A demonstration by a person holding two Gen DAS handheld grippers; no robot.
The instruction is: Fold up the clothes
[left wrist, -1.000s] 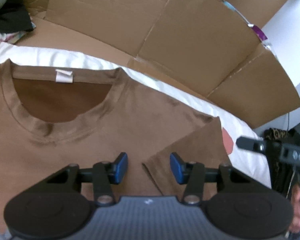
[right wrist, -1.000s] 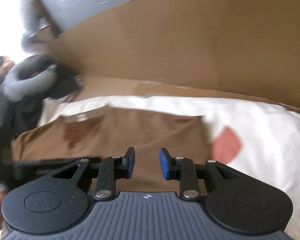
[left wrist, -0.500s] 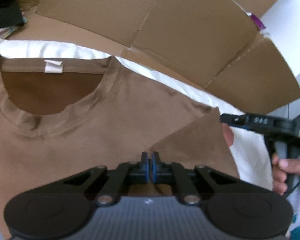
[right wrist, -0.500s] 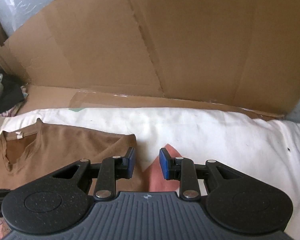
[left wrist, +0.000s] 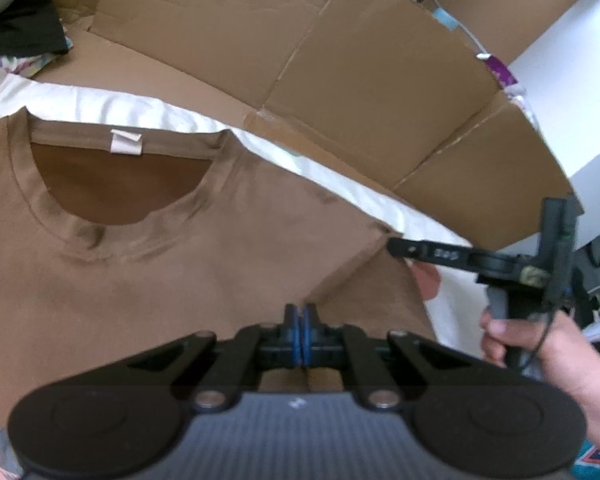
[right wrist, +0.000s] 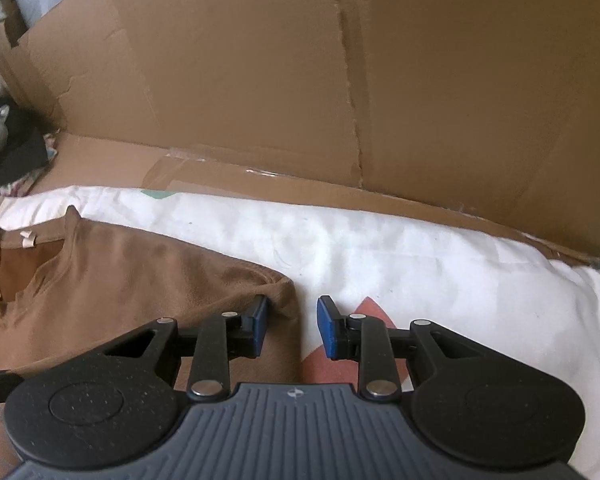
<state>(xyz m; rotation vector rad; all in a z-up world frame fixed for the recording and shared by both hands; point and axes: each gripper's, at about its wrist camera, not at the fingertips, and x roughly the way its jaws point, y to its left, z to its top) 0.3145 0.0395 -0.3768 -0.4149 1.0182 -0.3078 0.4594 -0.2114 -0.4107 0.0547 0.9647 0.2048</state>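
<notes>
On the white sheet (right wrist: 380,248) spread in front of the cardboard wall (left wrist: 380,80), one brown T-shirt (left wrist: 180,272) is laid flat, collar toward the cardboard, with its sleeve (left wrist: 372,292) already turned in over the chest; the left gripper (left wrist: 301,334) is seen with its blue pads pressed together at the near edge of that folded sleeve, and cloth appears to be pinched between them, though the contact itself is hidden by the pads; the right gripper (right wrist: 292,324) is held with its jaws narrowly apart and nothing clamped, the shirt's shoulder edge (right wrist: 284,300) lying just inside the left-hand pad and bare sheet under the other. The step in hand is judged to be the securing of the shirt's right side for the next fold; it would be done well if the right jaws were lowered astride the shoulder edge and closed on both layers before any lift, the two grips then being raised together and carried evenly across the shirt so that the fold line stays straight and the sleeve is not dragged loose. Counted: one T-shirt, one neck label (left wrist: 126,142), two grippers, one bare hand (left wrist: 540,344) in view.
</notes>
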